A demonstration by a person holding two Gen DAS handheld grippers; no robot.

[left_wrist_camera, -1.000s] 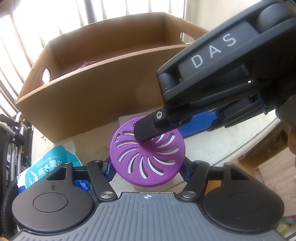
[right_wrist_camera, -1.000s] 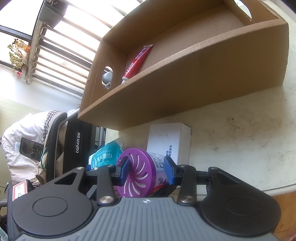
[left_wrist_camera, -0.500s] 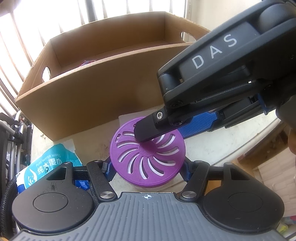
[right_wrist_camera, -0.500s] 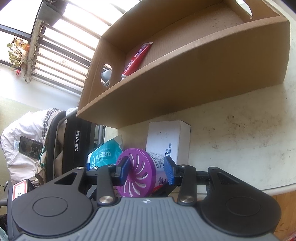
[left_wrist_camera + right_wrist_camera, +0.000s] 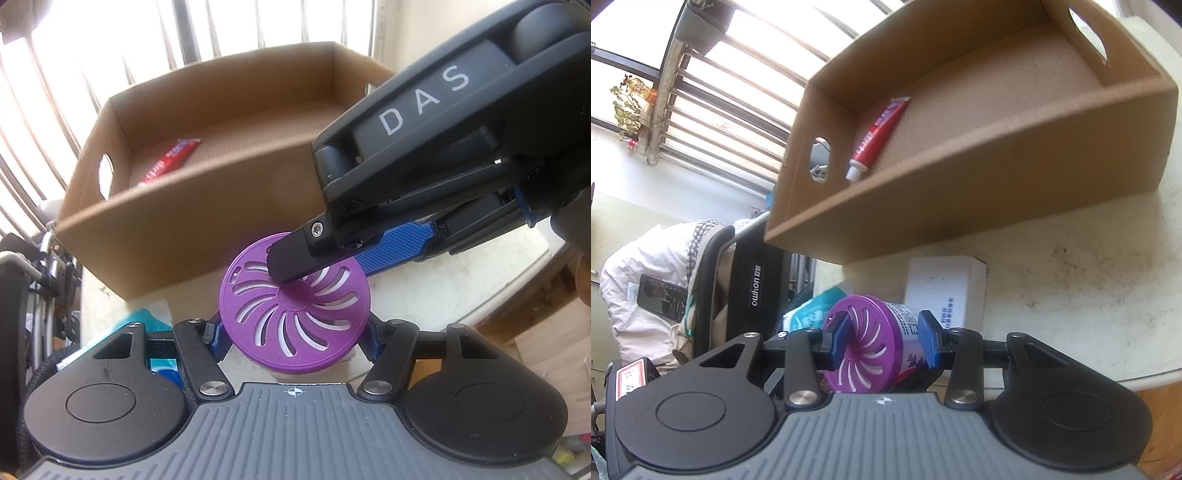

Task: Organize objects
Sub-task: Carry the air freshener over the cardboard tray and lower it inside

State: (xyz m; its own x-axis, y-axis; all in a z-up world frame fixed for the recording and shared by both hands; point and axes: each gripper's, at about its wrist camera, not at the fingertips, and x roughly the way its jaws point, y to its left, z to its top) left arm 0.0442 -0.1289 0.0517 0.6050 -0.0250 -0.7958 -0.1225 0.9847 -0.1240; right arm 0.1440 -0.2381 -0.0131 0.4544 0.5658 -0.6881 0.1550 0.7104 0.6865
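An air freshener jar with a purple slotted lid point(image 5: 294, 308) is held by both grippers above the table edge. My left gripper point(image 5: 294, 338) is shut on its sides. My right gripper point(image 5: 882, 338) is shut on it lengthwise, one finger on the lid point(image 5: 862, 352), one on the base; its black finger point(image 5: 295, 258) crosses the lid in the left wrist view. An open cardboard box point(image 5: 207, 206) stands just beyond, also in the right wrist view point(image 5: 979, 199). A red toothpaste tube point(image 5: 879, 138) lies inside it, seen too in the left wrist view point(image 5: 170, 160).
A white carton point(image 5: 945, 291) and a teal wet-wipes pack point(image 5: 809, 314) lie on the stained white table point(image 5: 1089, 295) in front of the box. The wipes pack also shows at the left point(image 5: 147, 321). A folded black stroller point(image 5: 753, 291) stands off the table's left edge.
Both grippers have risen together with the jar and moved closer to the box. The box's inside and the toothpaste tube now show more fully.
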